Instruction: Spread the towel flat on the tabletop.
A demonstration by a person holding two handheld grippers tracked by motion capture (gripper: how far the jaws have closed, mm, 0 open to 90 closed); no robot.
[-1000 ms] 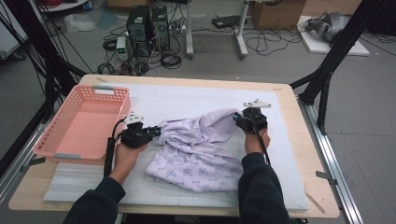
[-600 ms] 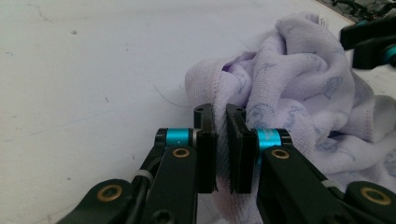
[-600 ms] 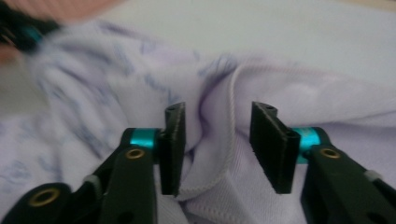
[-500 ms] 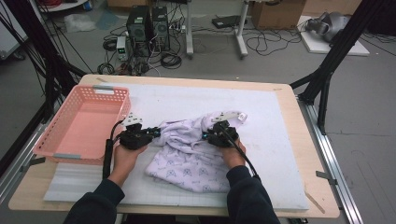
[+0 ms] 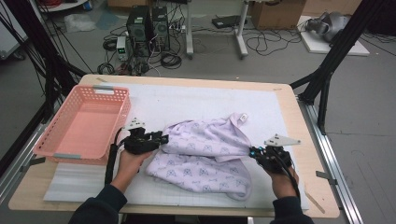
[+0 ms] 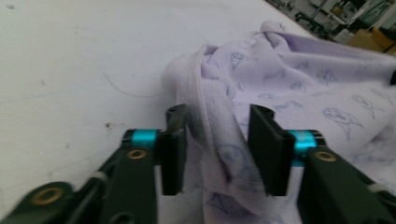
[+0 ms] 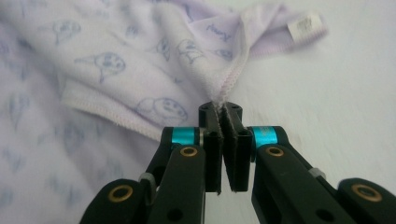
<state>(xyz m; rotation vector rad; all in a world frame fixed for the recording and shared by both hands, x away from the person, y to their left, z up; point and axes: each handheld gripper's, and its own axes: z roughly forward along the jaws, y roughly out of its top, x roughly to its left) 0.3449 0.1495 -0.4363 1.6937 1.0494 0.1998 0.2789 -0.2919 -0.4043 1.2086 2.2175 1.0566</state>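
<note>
The left gripper (image 5: pixel 161 138) has its jaws apart, with a bunched fold of the lavender printed cloth (image 5: pixel 205 154) lying between them; its forearm enters from the bottom edge and angles toward the cloth's left end. One pink basket (image 5: pixel 60 150) sits at the table's left side, just beside this gripper. The single cloth lies crumpled on the white mat (image 5: pixel 187 100) at the table centre, its label (image 5: pixel 243 117) at the upper right. The right gripper (image 5: pixel 252 152) has its jaws pressed together on the cloth's stitched hem, pulling it taut toward the right edge. Count: two grippers, one cloth, one basket.
</note>
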